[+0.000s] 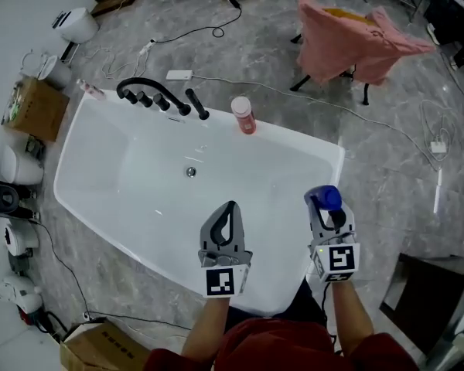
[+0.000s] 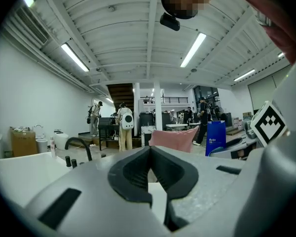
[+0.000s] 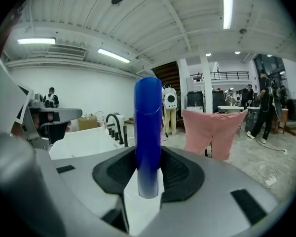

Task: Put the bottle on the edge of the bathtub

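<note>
While you hold both tools over the near side of the white bathtub (image 1: 91, 111), your right gripper (image 1: 328, 211) is clamped on the blue bottle (image 1: 325, 196). The bottle stands upright btwn the pads, top well above the jaws & bottom end poking out below them. It sits over the tub's near-right rim, not resting on it. Your left gripper (image 1: 230, 205) is just left of it over the basin, jaws drawn together w/ tips touching, nothing btwn them.

Tub: glossy white w/ a round drain (image 1: 191, 172) in the bottom. A black faucet (image 1: 148, 91) w/ a row of black knobs sits on the far-left rim. A reddish bottle (image 1: 244, 117) w/ a pale cap stands on the far rim, just right of the faucet.

Floor (image 1: 387, 168): grey marbled stone, w/ thin cables (image 1: 216, 29) trailing across it on the far side & to the right. A cardboard box (image 1: 35, 108) & several white appliances (image 1: 19, 165) crowd the tub's left end, & a second box (image 1: 100, 348) is at near left. A pink cloth (image 1: 354, 37) hangs over a stand at far right.

Room, per the gripper views: white ribbed ceiling (image 2: 113, 33) w/ strip lights (image 2: 75, 57), white walls, people (image 2: 122, 127) standing far off by a staircase, & a blue sign (image 2: 215, 137) to the right.
</note>
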### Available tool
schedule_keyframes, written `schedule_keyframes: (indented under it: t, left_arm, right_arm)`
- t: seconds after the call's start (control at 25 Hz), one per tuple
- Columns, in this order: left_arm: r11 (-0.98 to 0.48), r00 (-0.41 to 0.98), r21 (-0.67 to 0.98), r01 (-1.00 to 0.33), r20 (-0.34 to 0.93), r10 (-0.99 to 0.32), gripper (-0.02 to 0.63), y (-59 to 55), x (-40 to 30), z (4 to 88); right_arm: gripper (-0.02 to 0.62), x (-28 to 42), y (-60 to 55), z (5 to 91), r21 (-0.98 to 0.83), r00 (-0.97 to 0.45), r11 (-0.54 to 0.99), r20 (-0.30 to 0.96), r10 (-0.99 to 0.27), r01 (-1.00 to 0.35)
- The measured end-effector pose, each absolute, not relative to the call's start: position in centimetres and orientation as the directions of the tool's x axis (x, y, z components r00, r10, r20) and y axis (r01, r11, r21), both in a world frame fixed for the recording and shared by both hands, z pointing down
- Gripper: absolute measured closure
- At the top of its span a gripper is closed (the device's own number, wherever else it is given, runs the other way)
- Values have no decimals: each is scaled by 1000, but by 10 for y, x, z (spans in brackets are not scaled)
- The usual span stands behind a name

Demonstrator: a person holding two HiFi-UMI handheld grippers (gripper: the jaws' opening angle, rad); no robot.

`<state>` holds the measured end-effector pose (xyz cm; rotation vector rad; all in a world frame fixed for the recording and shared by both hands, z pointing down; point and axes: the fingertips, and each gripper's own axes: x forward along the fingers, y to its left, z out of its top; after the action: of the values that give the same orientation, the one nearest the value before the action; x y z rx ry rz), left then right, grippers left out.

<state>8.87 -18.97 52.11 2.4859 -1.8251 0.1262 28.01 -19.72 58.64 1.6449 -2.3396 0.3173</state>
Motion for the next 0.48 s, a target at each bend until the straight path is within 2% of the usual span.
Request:
schedule_keyframes:
  t: [0.48]
  left_arm:
    - [-273,270,13,-962,199,-942,601,-225,121,609]
  right_arm:
    - [451,293,-270,702,-37,-353,373,420,-836,-927]
